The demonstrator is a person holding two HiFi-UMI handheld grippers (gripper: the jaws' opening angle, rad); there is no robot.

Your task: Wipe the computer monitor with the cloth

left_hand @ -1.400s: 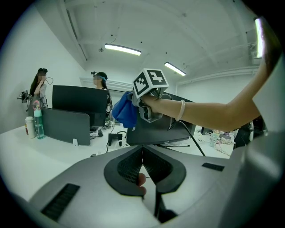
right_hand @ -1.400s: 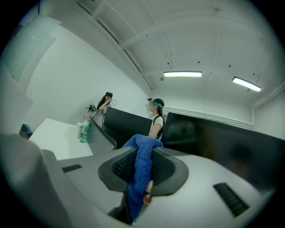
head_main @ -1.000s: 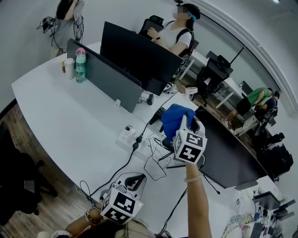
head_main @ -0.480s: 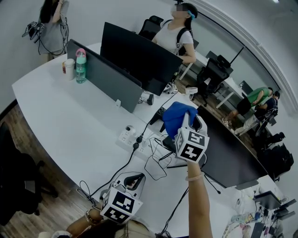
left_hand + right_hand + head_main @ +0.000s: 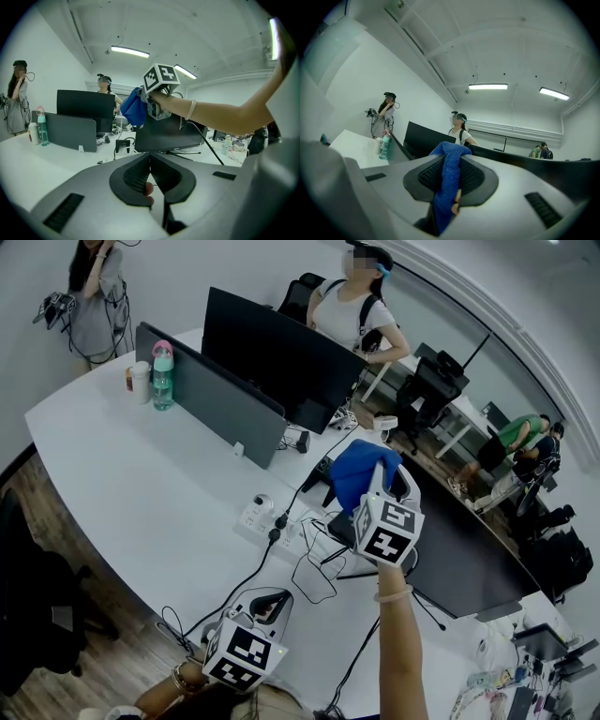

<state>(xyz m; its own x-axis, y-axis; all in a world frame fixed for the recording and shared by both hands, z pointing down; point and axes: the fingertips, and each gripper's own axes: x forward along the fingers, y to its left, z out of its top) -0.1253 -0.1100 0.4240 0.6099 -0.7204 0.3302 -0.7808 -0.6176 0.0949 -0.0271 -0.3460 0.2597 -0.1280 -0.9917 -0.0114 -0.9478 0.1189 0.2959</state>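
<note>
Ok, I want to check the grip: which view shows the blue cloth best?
The right gripper view: close up, the blue cloth runs between the shut jaws of the right gripper. The head view shows it bunched at that gripper's tip; the left gripper view shows it small, distant.

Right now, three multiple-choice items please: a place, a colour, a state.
1. Where is the cloth? A in the right tool; B flat on the desk; C in the left tool.
2. What colour is the cloth? A white; B blue; C red.
3. How is the left tool? A shut on the cloth; B shut, holding nothing; C wide open.
Answers: 1 A, the cloth hangs between the right tool's jaws; 2 B, it looks blue in every view; 3 B, its jaws meet with nothing between them.
</note>
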